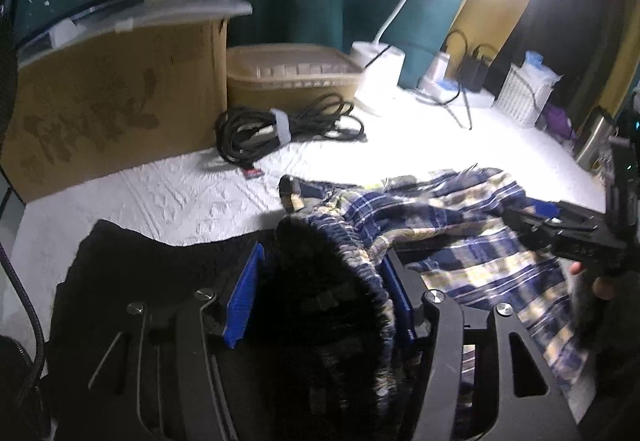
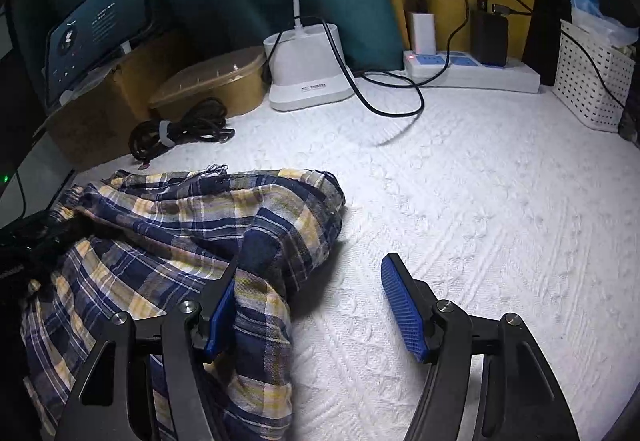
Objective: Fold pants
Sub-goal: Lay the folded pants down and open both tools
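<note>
The blue, yellow and white plaid pants lie crumpled on the white textured cloth, bunched at the left in the right wrist view. My left gripper is open, and the gathered elastic waistband with its dark inside sits loosely between the blue pads. My right gripper is open too. Its left pad rests against a plaid fold, while its right pad hangs free over the white cloth. The right gripper also shows at the pants' far edge in the left wrist view.
A black garment lies under my left gripper. Behind stand a cardboard box, a lidded brown container, a coiled black cable, a white lamp base, a power strip and a white basket.
</note>
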The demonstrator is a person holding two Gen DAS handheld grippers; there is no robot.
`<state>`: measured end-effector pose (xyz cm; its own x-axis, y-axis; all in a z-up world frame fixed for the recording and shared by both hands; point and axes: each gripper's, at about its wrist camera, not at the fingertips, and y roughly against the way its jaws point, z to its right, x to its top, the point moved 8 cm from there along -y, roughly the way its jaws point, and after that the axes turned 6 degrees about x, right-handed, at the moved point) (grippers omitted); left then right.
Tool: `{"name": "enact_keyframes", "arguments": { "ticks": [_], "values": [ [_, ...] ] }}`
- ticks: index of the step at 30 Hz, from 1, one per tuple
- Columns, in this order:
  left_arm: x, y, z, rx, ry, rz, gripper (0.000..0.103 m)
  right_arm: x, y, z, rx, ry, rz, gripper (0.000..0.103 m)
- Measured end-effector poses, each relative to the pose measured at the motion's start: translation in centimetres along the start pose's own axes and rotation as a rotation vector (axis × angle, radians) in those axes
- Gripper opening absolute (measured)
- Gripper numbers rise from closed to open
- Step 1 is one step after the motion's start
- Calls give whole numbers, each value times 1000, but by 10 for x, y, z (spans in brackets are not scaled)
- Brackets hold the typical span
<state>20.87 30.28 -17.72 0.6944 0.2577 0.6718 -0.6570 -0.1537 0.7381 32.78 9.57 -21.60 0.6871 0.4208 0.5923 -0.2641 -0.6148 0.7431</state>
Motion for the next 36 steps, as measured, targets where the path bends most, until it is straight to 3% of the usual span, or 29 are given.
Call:
{"name": "enact_keyframes", "arguments": {
  "ticks": [5,36],
  "values": [
    [-1,-3,-6,-9,31,-6,65,1,-1,1,-3,-1,0,70],
    [-35,74,16,49,5,69,65,-31,76,-4,-92,14,52,72]
  ]
}}
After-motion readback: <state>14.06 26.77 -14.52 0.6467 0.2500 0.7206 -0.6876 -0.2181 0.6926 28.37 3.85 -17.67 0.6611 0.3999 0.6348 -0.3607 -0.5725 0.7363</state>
